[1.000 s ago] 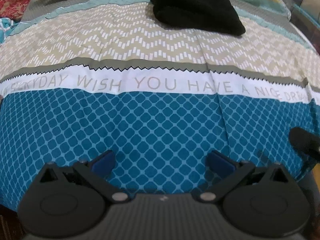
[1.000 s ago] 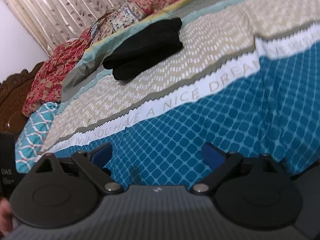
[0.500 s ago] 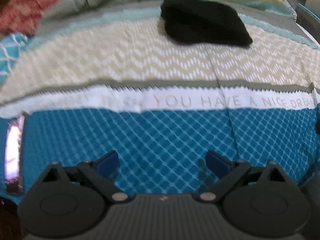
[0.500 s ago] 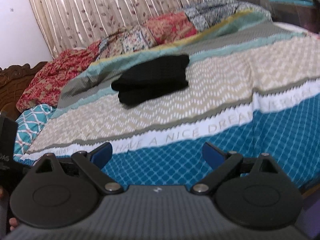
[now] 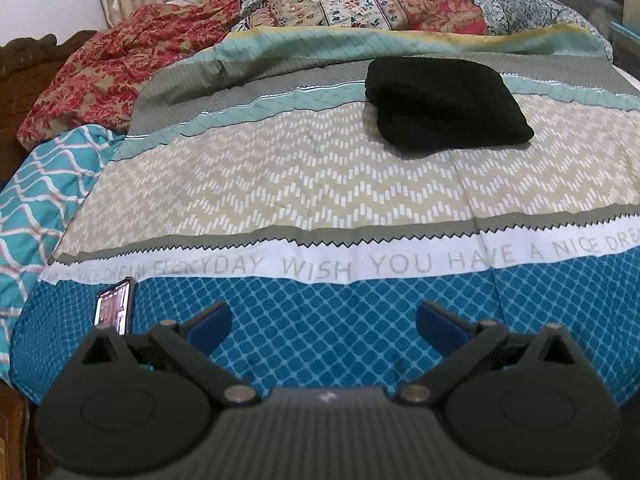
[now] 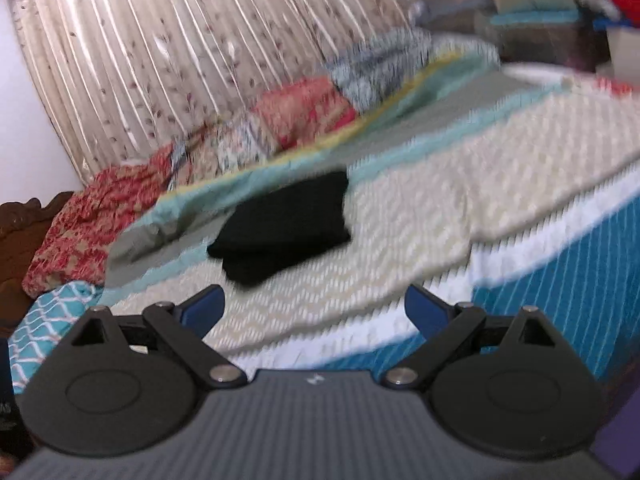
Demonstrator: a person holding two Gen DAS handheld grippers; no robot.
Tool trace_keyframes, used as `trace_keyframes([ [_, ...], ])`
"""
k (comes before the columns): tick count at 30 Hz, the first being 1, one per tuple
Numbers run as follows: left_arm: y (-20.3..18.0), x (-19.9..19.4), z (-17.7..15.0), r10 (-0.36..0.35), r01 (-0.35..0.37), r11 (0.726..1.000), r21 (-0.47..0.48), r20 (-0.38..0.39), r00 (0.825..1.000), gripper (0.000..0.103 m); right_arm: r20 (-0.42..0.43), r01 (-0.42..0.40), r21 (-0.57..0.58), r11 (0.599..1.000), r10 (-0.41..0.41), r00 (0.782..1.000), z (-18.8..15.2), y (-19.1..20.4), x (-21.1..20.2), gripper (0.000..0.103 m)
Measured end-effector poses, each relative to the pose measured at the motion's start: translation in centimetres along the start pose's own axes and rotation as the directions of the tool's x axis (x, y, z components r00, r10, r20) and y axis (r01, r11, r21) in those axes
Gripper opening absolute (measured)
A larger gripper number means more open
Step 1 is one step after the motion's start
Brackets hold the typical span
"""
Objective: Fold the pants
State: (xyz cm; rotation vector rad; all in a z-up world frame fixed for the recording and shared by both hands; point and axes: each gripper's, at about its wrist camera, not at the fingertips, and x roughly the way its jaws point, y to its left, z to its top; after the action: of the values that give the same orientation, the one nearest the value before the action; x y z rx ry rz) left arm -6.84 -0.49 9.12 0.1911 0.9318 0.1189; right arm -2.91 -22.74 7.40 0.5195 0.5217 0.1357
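Observation:
Black pants (image 5: 444, 104) lie folded into a compact bundle on the patterned bedspread (image 5: 280, 184), far across the bed at upper right of the left wrist view. They also show in the right wrist view (image 6: 284, 224), blurred, at the middle. My left gripper (image 5: 322, 322) is open and empty over the blue band near the bed's front edge. My right gripper (image 6: 314, 308) is open and empty, held well short of the pants.
A phone (image 5: 114, 306) with a lit screen lies on the blue band at the left, next to the left gripper. Crumpled red floral quilts (image 5: 120, 64) pile at the head of the bed. Curtains (image 6: 180, 60) hang behind. Boxes (image 6: 540, 20) stand at far right.
Both grippers have pulled back and tilted up from the bed, so the pants look farther and the curtains and quilts have come into view. The phone has appeared at the left. Both stay open.

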Motion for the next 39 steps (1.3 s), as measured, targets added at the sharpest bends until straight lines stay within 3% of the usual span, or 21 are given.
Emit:
trace_keyframes([
  [5, 0.0, 0.2, -0.3, 0.011, -0.011, 1.000, 0.002, -0.010, 1.000, 0.102, -0.113, -0.016, -0.011, 1.000, 0.015, 0.993, -2.0, 1.0, 1.3, 0.098],
  [24, 0.1, 1.4, -0.7, 0.045, -0.044, 0.999, 0.007, -0.063, 0.997, 0.103, -0.151, -0.018, 0.024, 1.000, 0.022, 0.988, -2.3, 0.5, 1.3, 0.098],
  [39, 0.5, 1.7, -0.5, 0.078, -0.078, 0.997, 0.003, -0.060, 0.995, 0.103, -0.160, -0.017, 0.034, 0.999, 0.022, 0.987, -2.2, 0.2, 1.5, 0.098],
])
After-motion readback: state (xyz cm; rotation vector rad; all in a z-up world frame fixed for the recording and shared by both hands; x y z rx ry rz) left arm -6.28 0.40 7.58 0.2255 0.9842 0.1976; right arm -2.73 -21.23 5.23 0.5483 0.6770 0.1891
